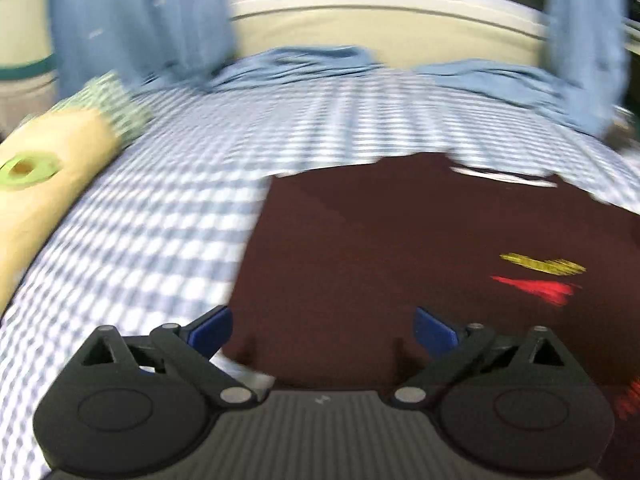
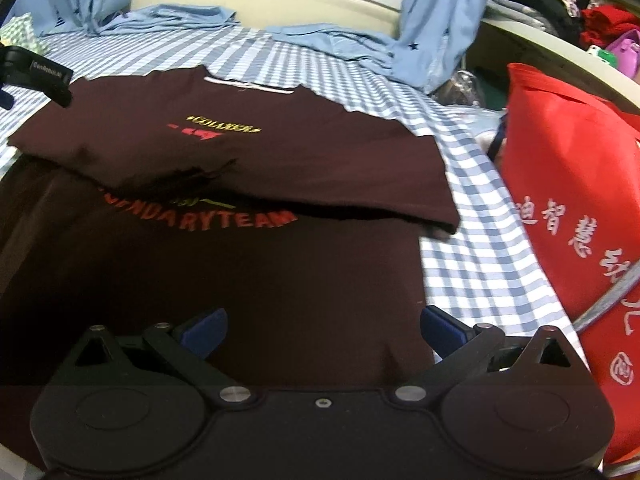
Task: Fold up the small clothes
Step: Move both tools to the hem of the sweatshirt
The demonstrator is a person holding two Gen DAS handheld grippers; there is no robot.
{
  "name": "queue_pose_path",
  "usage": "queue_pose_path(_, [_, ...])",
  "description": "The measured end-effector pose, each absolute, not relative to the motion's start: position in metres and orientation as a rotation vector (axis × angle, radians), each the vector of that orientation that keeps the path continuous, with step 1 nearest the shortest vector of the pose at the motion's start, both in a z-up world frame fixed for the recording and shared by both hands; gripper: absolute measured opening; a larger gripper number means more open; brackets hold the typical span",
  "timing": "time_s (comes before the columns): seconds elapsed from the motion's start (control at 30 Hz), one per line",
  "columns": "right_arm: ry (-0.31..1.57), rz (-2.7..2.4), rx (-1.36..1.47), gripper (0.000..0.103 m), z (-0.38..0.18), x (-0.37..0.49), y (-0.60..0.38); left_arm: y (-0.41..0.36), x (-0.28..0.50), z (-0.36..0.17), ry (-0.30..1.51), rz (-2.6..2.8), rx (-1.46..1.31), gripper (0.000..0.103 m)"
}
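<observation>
We see a dark maroon T-shirt (image 2: 256,148) lying on a bed covered by a blue-and-white checked sheet (image 2: 472,264), and the two wrist cameras give us quite different accounts of it. From the right wrist view the picture is sharp: the upper part of the shirt is folded down over the lower part, so that a yellow and red chest print (image 2: 218,130) faces up on the folded layer while red lettering (image 2: 224,220) shows on the layer beneath, just below the fold edge. The right gripper (image 2: 322,330) hovers over the near part of the shirt with its blue fingers (image 2: 204,332) spread wide and nothing between them. Only this view shows us the red bag with white characters (image 2: 576,216) standing at the right edge of the bed, the heap of dark and red clothes (image 2: 560,4) behind it, and a black part of the other gripper (image 2: 36,76) at the far left, over the shirt's left corner. The left wrist view is blurred, but it gives us what the other lacks: a yellow cushion with a green ring motif (image 1: 44,184) lying on the sheet at the left, well apart from the shirt. The left gripper (image 1: 324,330) also stands with its fingers far apart and empty, above the shirt's left edge where maroon cloth meets checked sheet. Both views show us light blue curtains (image 1: 140,16) and crumpled light blue fabric (image 2: 176,16) along the far side of the bed.
</observation>
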State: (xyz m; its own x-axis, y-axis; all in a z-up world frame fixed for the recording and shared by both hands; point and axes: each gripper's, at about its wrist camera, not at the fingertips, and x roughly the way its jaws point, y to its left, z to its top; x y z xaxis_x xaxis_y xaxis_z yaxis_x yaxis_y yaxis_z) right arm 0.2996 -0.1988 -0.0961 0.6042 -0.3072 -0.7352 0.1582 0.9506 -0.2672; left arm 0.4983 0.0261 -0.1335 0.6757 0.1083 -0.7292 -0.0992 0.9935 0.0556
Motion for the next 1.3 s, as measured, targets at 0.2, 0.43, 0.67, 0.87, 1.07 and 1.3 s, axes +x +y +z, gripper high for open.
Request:
queue_pose_path(0.2, [0.910,-0.250,-0.204,0.102,-0.099,0.302,-0.177,0.094,0.525,-0.156,0.911,0.302,-0.092,0.099])
queue_pose_path(0.43, [0.907,-0.266,-0.222,0.102,-0.088,0.295,-0.163,0.120,0.532,-0.181,1.019,0.339,-0.072,0.099])
queue_pose_path(0.67, [0.940,-0.344,-0.192,0.102,-0.072,0.272,-0.167,0.115,0.491,-0.153,0.963,0.250,-0.154,0.101])
queue_pose_path(0.87, [1.027,-0.347,-0.054,0.103,-0.074,0.240,-0.176,0.097,0.436,-0.134,0.987,0.097,-0.117,0.102])
queue_pose_path(1.07, [1.078,-0.337,-0.017,0.103,-0.083,0.216,-0.179,0.076,0.372,-0.126,1.019,-0.070,0.032,0.102])
queue_pose_path(1.3, [1.131,-0.155,-0.273,0.103,-0.105,0.212,-0.176,0.034,0.290,-0.133,0.967,-0.148,0.281,0.102])
